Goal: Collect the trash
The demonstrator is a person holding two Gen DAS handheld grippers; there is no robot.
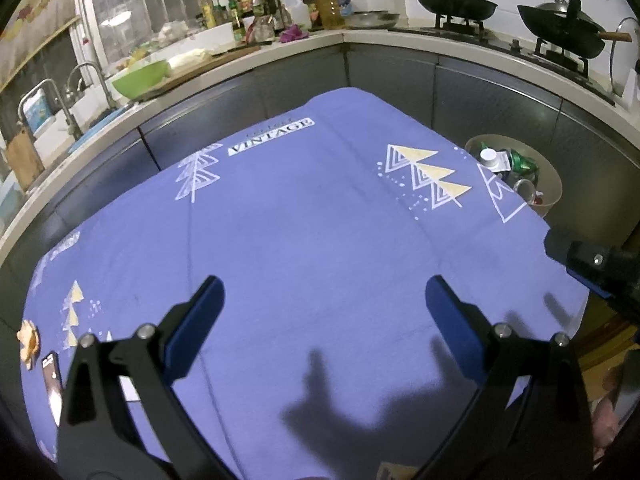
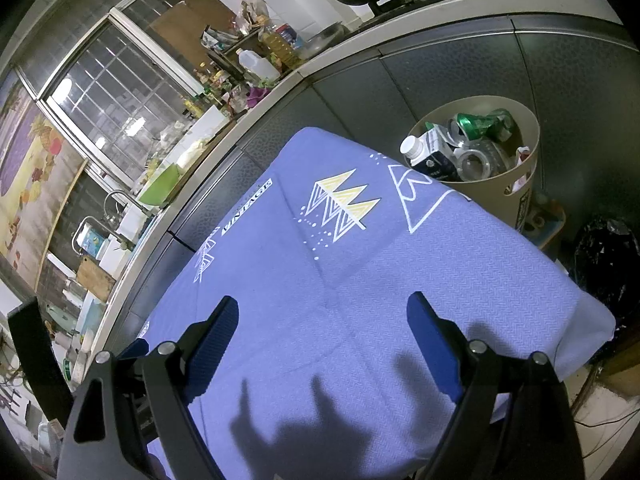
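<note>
A phone lies at the cloth's left edge. The left gripper hangs released over bare cloth, nothing between its fingers. The right gripper is likewise spread and empty. The trash fills the bin beyond the far right corner.

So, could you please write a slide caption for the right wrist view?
Open right gripper above the blue tablecloth; beige bin beyond holds collected trash.

One round beige plastic waste bin stands just off the far right corner of the one blue cloth-covered table. One dark smartphone lies at its left edge. Two black woks sit on the stove.
</note>
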